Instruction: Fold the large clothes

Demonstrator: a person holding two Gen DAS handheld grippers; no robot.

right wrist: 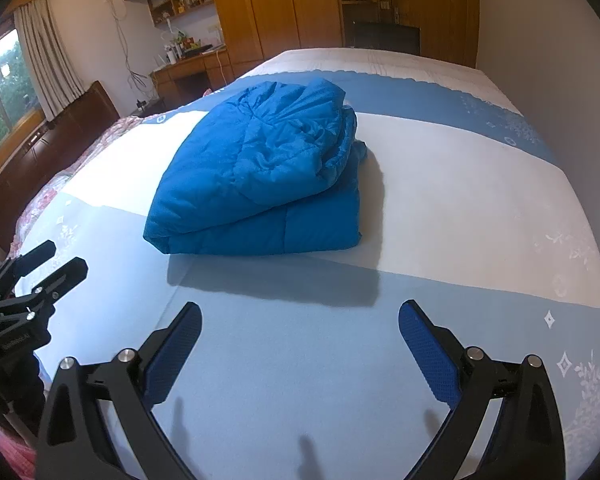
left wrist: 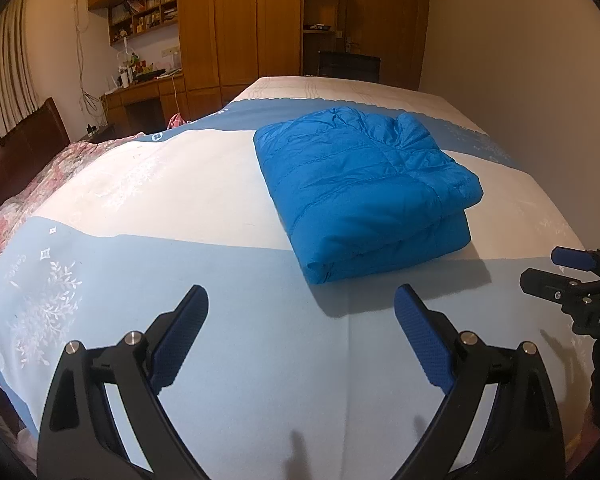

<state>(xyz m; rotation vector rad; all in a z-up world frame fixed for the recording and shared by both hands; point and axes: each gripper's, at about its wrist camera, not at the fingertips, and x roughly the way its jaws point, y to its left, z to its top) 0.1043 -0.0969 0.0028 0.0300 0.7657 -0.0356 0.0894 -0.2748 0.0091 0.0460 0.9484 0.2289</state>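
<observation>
A blue padded jacket (left wrist: 364, 188) lies folded into a thick rectangular bundle on the bed; it also shows in the right wrist view (right wrist: 260, 172). My left gripper (left wrist: 302, 300) is open and empty, held over the sheet a short way in front of the bundle. My right gripper (right wrist: 300, 316) is open and empty too, also in front of the bundle. Each gripper shows at the edge of the other's view: the right one (left wrist: 556, 268) to the right, the left one (right wrist: 64, 260) to the left. Neither touches the jacket.
The bed carries a light blue and white sheet (left wrist: 180, 200) with leaf prints. A floral quilt (left wrist: 32, 184) and dark headboard (left wrist: 24, 140) lie left. A plain wall (left wrist: 520, 60) runs along the right. Wooden wardrobes (left wrist: 240, 20), a desk and a dark chair (left wrist: 348, 64) stand beyond the bed.
</observation>
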